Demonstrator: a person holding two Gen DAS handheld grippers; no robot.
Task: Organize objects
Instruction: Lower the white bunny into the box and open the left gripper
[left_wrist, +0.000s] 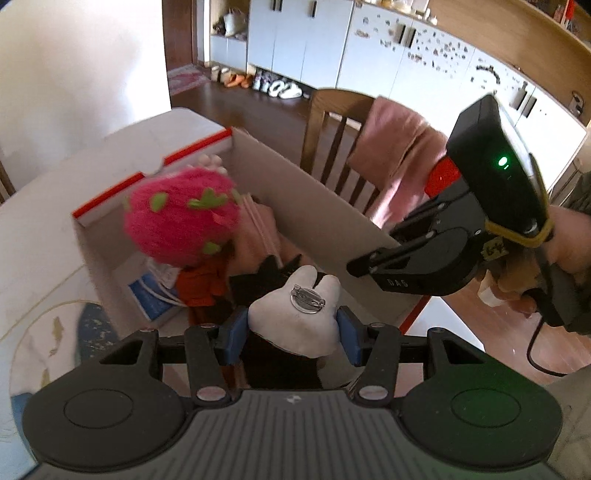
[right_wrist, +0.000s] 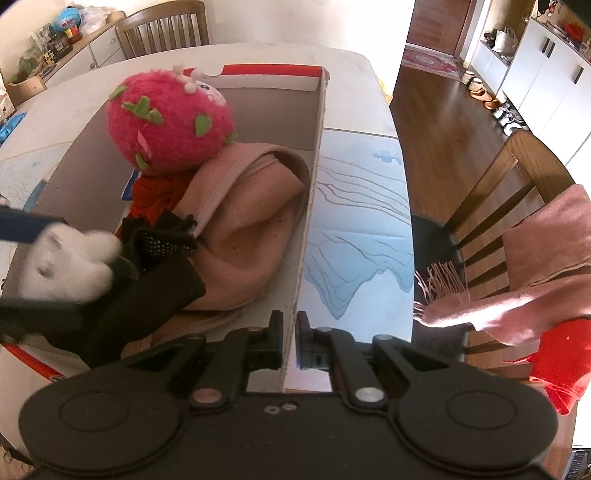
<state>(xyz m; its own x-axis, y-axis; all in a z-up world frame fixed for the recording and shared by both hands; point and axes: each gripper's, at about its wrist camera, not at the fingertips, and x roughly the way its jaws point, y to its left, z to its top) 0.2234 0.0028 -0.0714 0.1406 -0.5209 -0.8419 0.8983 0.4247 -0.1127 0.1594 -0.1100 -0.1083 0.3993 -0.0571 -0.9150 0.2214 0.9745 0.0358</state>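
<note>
From my right wrist, the white plush (right_wrist: 66, 266) at nine o'clock is smeared with blur. The pink hat (right_wrist: 243, 229) buries whatever lies beneath it in the box (right_wrist: 314, 155). The red cloth (right_wrist: 557, 358) at four o'clock is partly covered by the pink scarf (right_wrist: 535, 266).

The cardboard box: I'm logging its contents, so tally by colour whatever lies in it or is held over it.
Pink: 2, the strawberry plush and the pink fleece cloth
Orange-red: 1, a crumpled cloth
Black: 1, a dotted glove
White: 1, the small plush in the left gripper
Blue: 1, a flat packet, partly hidden
Total: 6
</note>
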